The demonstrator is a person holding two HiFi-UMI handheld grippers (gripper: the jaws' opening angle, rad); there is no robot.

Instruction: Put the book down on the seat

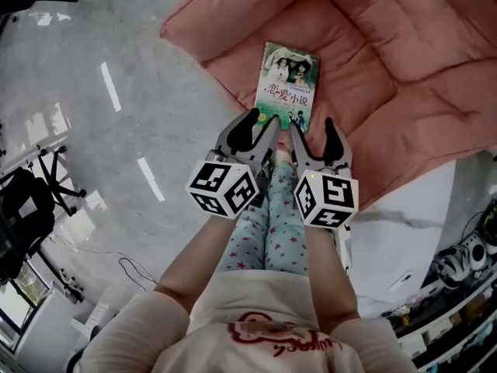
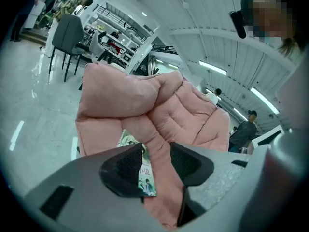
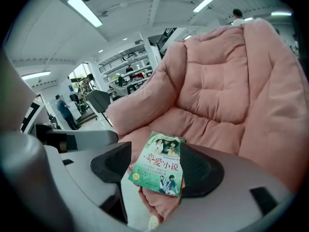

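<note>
**user1:** so where's the book [image 1: 288, 84] at? Down yet?

**user2:** yep, it's lying flat, cover up, on the pink seat [image 1: 373, 68], near the front edge. Left tongs [image 1: 260, 124] and right tongs [image 1: 316, 134] both gape wide with nothing clamped, and they hang just on the near side of it. I'd say the put-down step is basically done.

**user1:** next move?

**user2:** probably just back both hands away without nudging the book.

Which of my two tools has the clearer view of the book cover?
The right tool: the book shows between its open jaws, title included; one jaw of the left tool hides much of it.
</note>
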